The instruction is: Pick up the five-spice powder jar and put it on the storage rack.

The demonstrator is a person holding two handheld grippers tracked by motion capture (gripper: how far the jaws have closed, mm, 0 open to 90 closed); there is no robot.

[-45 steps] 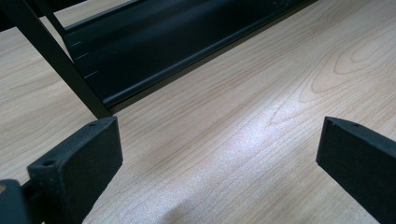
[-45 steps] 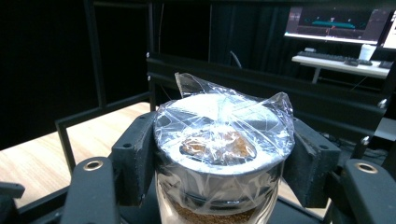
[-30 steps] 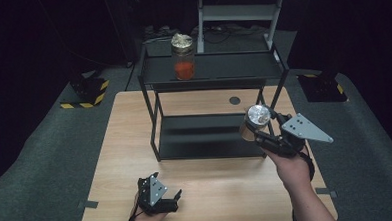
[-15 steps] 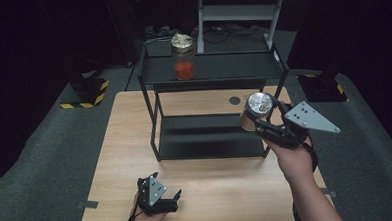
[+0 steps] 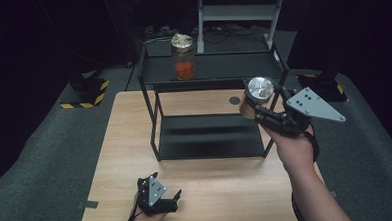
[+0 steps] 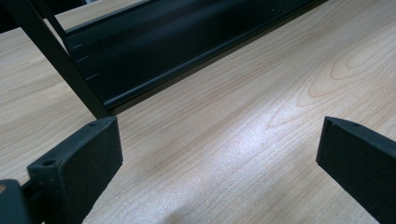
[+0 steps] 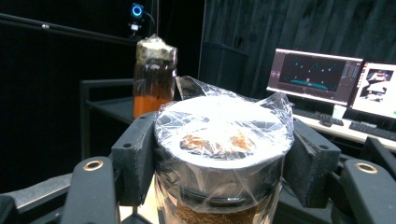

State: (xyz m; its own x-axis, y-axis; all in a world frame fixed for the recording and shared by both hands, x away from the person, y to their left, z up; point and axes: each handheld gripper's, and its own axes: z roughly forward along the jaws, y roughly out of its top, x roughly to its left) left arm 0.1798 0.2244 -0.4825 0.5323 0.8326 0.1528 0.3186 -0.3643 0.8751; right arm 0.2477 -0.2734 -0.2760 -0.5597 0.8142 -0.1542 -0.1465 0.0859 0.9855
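Between the right gripper's [image 5: 264, 110] pads sits a film-capped jar [image 7: 219, 154], clamped on both sides just under the lid and upright, likely so its brown contents stay level. It hangs by the rack's [image 5: 207, 67] right front corner, probably bound for the top shelf beside the orange jar [image 5: 183, 58]. The left gripper [image 5: 157, 196] rests wide and empty on the table [image 5: 130, 138].

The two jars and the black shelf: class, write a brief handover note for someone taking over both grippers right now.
Right gripper: shut on the film-covered jar, held in the air by the black shelf's right front corner.
Left gripper: open, holding nothing, low over the table's near edge.
Done: the orange-filled jar stands on the top tier.
Left, probably: set the held jar on the shelf, then release.
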